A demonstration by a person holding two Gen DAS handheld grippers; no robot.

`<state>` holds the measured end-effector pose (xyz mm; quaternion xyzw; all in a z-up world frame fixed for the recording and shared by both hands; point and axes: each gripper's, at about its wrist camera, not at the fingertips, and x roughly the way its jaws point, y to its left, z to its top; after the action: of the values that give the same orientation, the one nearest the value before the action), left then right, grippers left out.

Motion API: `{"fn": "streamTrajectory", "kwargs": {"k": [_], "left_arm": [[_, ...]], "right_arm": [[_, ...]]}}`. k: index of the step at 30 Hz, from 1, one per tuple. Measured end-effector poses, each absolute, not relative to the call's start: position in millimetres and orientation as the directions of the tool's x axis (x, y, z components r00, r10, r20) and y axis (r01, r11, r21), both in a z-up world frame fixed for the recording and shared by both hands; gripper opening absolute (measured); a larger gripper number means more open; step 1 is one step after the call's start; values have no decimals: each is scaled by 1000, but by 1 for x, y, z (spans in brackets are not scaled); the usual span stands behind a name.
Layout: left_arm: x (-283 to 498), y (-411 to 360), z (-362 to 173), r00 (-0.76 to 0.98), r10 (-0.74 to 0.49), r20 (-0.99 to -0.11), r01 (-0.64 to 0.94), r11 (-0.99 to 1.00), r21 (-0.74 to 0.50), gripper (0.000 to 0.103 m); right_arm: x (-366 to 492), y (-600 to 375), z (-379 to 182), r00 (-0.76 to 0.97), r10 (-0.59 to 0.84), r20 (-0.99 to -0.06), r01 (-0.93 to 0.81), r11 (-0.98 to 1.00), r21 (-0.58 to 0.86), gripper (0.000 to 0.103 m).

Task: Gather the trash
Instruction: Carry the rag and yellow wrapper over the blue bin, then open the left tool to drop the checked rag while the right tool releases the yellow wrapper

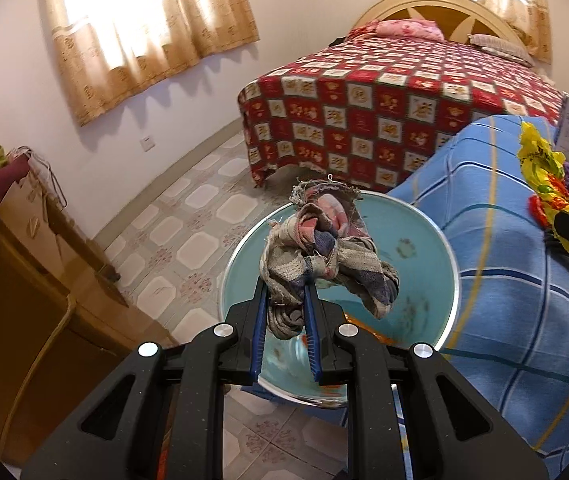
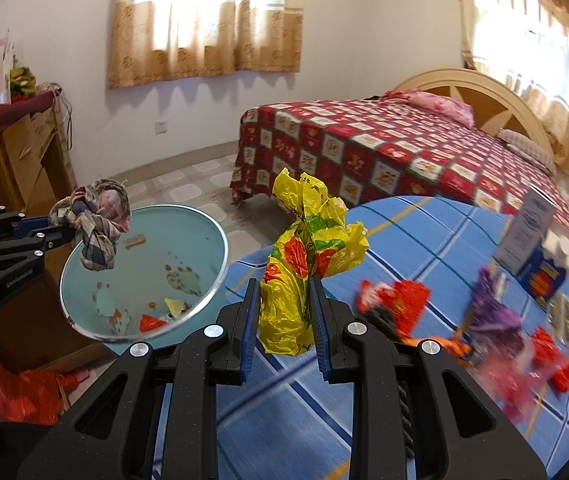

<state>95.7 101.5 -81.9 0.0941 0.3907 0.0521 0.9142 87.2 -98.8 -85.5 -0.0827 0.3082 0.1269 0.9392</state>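
Observation:
My left gripper [image 1: 284,292] is shut on a crumpled checked rag [image 1: 324,252] and holds it right above the open light-blue trash bin [image 1: 428,224]. The rag [image 2: 96,224], the left gripper [image 2: 60,228] and the bin [image 2: 204,220] also show in the right wrist view, with scraps lying in the bin's bottom. My right gripper [image 2: 284,288] is shut on a crumpled yellow plastic bag [image 2: 304,248] with red and green print, held above the blue checked table cover [image 2: 424,240], right of the bin. That bag [image 1: 544,168] shows at the right of the left wrist view.
More wrappers lie on the table: red [image 2: 396,304], purple [image 2: 492,312] and pink [image 2: 524,380]. A blue carton [image 2: 540,264] stands at the back right. A bed [image 2: 404,148] with a red quilt is behind. A wooden cabinet [image 1: 24,280] stands left.

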Motion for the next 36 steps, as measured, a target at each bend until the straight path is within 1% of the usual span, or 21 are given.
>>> {"fn": "streamTrajectory", "kwargs": {"k": [15,36], "left_arm": [[106,134,-94,655,254,-712,-92,962,258,17],[113,144,-97,638,257,-726,-111,963,244,17]], "right_arm": [[121,-46,-97,736,223,-640,-372,922,-107,25],[138,-19,-107,708,232,-667,-411,903,-122,25]]}}
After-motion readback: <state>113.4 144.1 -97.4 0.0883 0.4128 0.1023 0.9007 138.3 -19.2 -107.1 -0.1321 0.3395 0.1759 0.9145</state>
